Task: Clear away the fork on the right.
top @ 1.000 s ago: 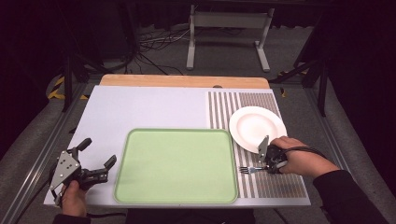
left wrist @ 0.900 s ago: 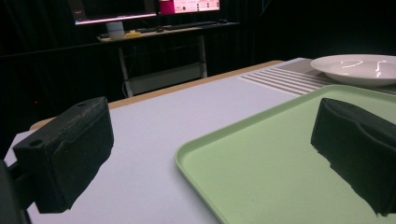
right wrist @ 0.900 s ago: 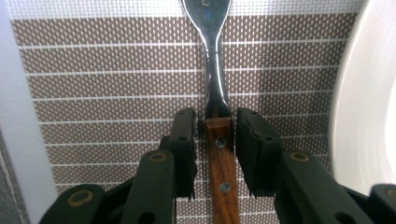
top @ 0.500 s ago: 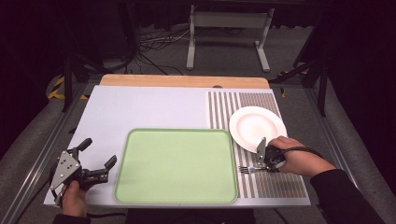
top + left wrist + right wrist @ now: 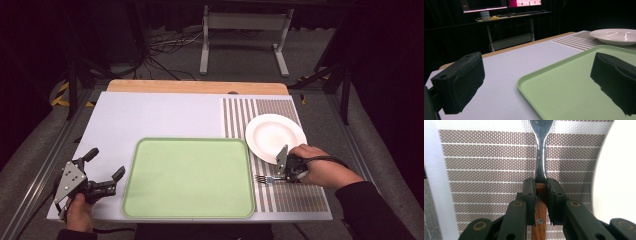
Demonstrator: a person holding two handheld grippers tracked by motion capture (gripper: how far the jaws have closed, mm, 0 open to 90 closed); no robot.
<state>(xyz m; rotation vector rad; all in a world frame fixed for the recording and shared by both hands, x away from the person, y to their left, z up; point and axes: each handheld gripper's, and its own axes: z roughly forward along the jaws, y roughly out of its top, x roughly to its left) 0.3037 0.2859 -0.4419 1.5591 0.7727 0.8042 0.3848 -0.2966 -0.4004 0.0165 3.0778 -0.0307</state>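
Tray [image 5: 190, 177] at the table's [image 5: 150, 115] near middle, plate [image 5: 272, 135] on placemat [image 5: 295, 200] right, fork [image 5: 265, 178] before plate.

The room was dark, its walls lost in black. Grey carpeted floor [image 5: 310, 60] lay beyond the table, strewn with black cables [image 5: 160, 47]. A grey metal stand [image 5: 245, 30] stood there. Farther off, a long desk [image 5: 509, 17] carried lit monitors [image 5: 501, 3] glowing pink and white.
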